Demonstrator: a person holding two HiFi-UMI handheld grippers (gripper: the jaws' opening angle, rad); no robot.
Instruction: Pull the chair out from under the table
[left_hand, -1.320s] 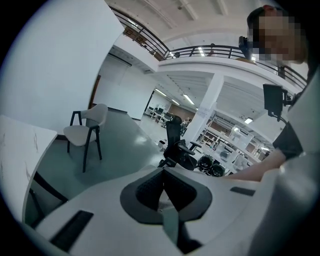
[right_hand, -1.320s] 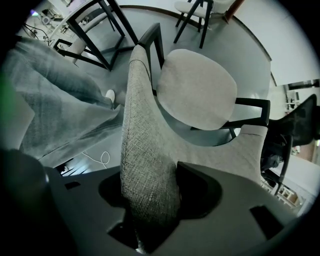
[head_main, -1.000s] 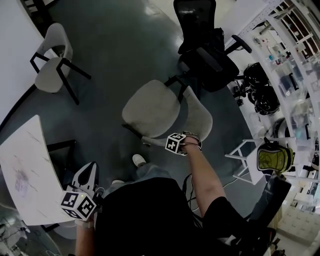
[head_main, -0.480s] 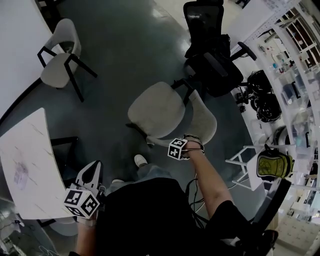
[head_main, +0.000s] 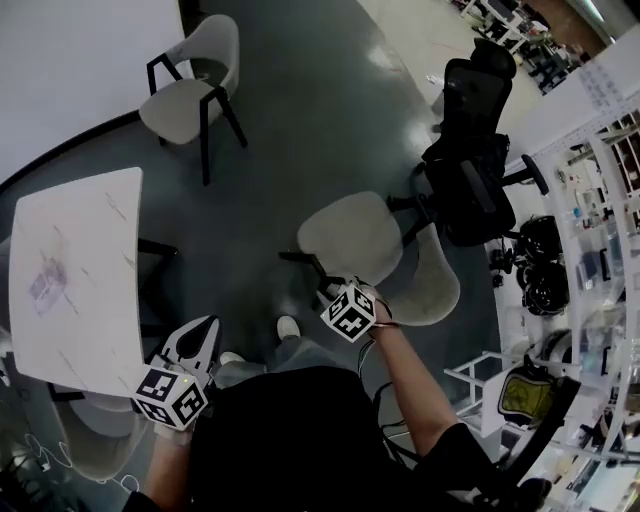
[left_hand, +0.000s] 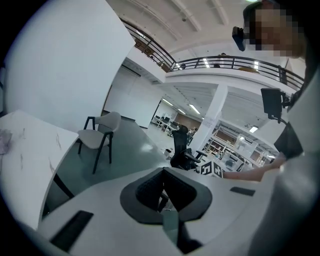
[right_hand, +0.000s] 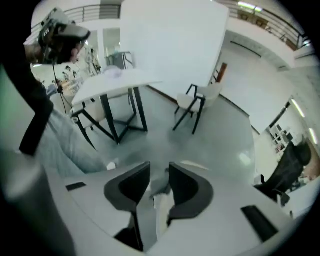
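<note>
The light grey chair (head_main: 372, 238) with black legs stands on the dark floor, out in the open and to the right of the white table (head_main: 70, 270). My right gripper (right_hand: 159, 169) hangs above the chair's near edge, and its marker cube (head_main: 350, 311) hides the jaws in the head view. Its jaws are closing with a gap still between them; only floor shows there. My left gripper (head_main: 203, 328) is low near the table's corner. Its fingers are together and hold nothing (left_hand: 162, 174).
A second grey chair (head_main: 195, 90) stands by the white wall at the back. A black office chair (head_main: 475, 170) is just behind the pulled chair. Shelving and bags (head_main: 585, 260) line the right side. My legs and a white shoe (head_main: 288, 327) are close to the chair.
My right gripper has come off the edge of the chair's backrest and risen toward me. The left gripper has shifted a little. The head view has swung, so more of the table shows.
</note>
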